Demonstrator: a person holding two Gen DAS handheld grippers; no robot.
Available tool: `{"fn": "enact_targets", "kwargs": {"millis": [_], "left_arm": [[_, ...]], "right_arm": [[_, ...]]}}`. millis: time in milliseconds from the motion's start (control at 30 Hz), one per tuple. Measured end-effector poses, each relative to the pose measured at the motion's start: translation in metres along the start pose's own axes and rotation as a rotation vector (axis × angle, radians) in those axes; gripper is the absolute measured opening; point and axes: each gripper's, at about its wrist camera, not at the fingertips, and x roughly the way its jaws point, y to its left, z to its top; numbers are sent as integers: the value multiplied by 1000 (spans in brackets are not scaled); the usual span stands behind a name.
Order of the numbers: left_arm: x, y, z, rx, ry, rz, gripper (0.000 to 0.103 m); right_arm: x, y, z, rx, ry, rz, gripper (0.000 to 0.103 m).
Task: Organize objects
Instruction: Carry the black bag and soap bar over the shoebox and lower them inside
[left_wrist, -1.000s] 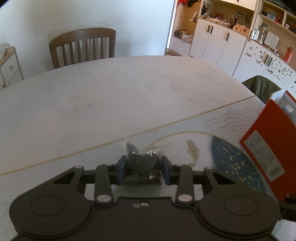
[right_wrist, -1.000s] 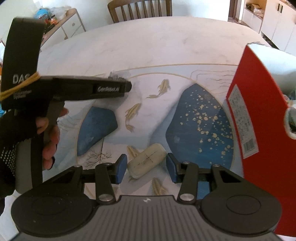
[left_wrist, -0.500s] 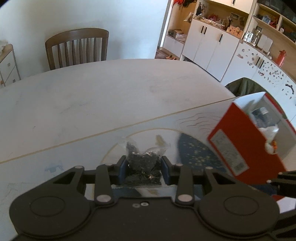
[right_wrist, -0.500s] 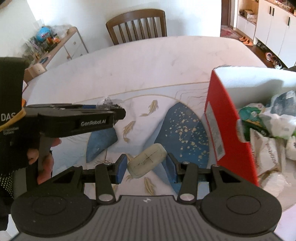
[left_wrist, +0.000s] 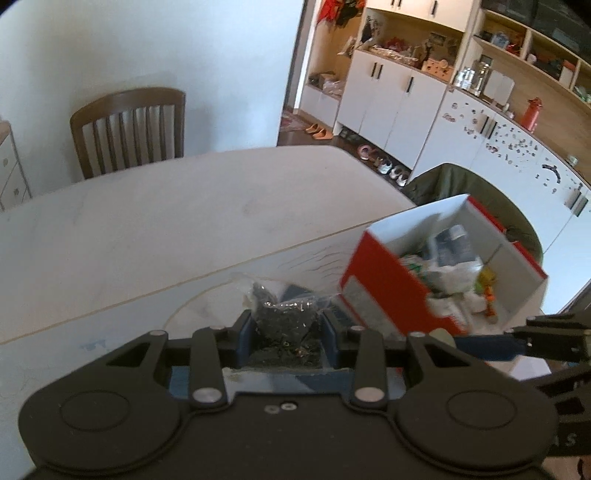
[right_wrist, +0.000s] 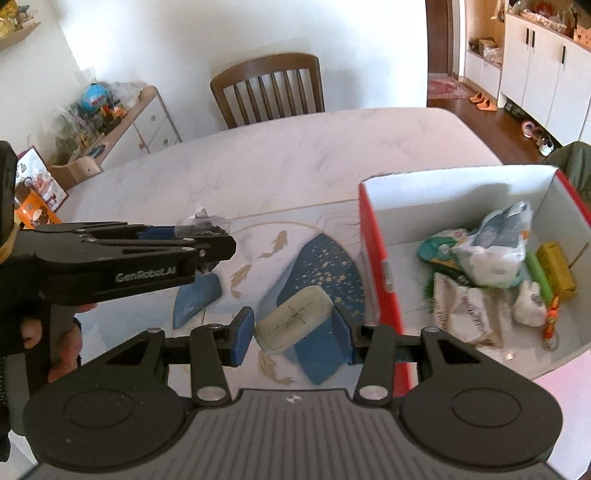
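My left gripper is shut on a small clear bag of black bits, held above the table. In the right wrist view that same left gripper reaches in from the left with the bag at its tip. My right gripper is shut on a cream oblong bar with a cracked face, lifted over the mat. A red box with white inner walls stands open at the right, holding several packets and small items. From the left wrist the red box lies just right of the bag.
A painted mat with blue patches and gold fish covers the near table. A wooden chair stands at the far edge, a low sideboard with toys at the left. White cabinets line the right wall.
Both grippers have risen with their loads and swung toward the red box. The inside of the box has come into view in both views.
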Motion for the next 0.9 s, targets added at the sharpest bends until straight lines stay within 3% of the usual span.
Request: {"fn": "enact_targets", "kwargs": {"millis": [433,900], "left_arm": [[-19,-87,14,29,-54,4,36],[9,-160,18,-1,-31,15,36]], "right_arm": [[-46,-73,3,-34,-43,26,45],[-64,-170,6,-25,-61,19,45]]}}
